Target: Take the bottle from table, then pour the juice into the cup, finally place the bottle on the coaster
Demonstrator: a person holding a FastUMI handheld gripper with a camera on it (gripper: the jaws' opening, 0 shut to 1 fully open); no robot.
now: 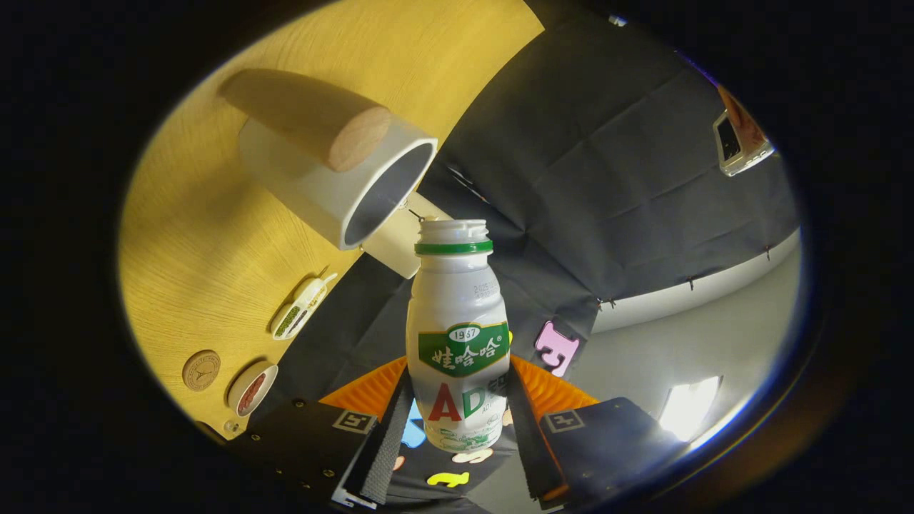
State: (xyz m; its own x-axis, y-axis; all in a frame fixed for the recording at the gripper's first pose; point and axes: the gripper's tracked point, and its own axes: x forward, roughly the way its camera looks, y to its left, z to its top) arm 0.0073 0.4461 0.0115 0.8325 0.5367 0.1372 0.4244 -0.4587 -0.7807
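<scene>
The bottle (458, 335) is clamped between the two fingers of the gripper (457, 417), one finger pressed against each side of its lower body. The bottle is white, with a green band under its neck and a green label across its middle, and its mouth is uncapped. The whole view is tilted, so that the wooden table (214, 235) is seen slanting beyond and to the left of the fingers. Just beyond the bottle's mouth and slightly to its left, a white cup (335, 182) with a round wooden handle (314, 118) is seen on the table, its open mouth turned toward the bottle; the bottle's mouth is near the cup's rim but cannot be said to touch it. No liquid can be made out between the two. Further back to the left of the fingers, a round wooden coaster (201, 370) lies flat on the table, well apart from the cup. Beside the coaster a small dish (253, 389) with reddish contents is seen, and between it and the cup lies a small white container (298, 309) with green contents.
</scene>
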